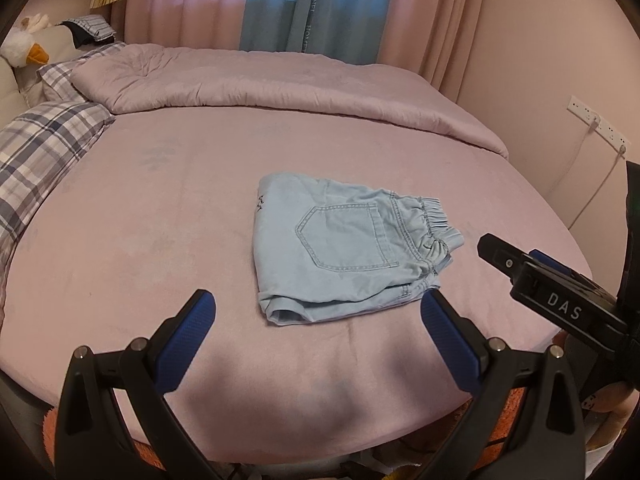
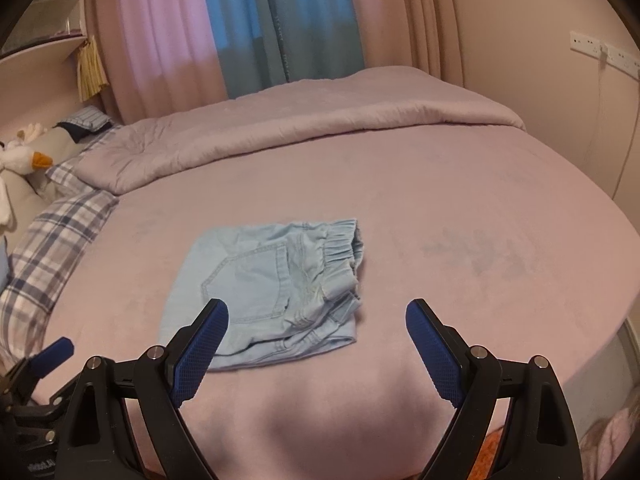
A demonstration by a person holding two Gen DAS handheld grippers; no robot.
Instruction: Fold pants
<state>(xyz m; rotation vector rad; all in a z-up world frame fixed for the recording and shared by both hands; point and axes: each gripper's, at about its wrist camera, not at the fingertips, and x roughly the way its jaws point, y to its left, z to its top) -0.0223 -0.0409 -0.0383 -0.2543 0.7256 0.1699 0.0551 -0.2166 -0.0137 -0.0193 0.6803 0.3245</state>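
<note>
Light blue denim pants [image 1: 340, 248] lie folded into a compact rectangle on the pink bed sheet [image 1: 160, 240], back pocket up and the elastic waistband to the right. My left gripper [image 1: 318, 304] hovers open just short of the bundle's near edge, holding nothing. In the right wrist view the same pants [image 2: 268, 288] sit a little left of centre. My right gripper [image 2: 316, 312] is open and empty above their near right corner. The right gripper's black body [image 1: 560, 300] shows at the right edge of the left wrist view.
A folded pink quilt [image 1: 280, 80] runs along the far side of the bed. Plaid pillows [image 1: 44, 148] and a white plush duck [image 1: 24, 50] sit at the left. Curtains [image 1: 280, 4] hang behind. A wall with sockets [image 1: 596, 120] and a cable stands at the right.
</note>
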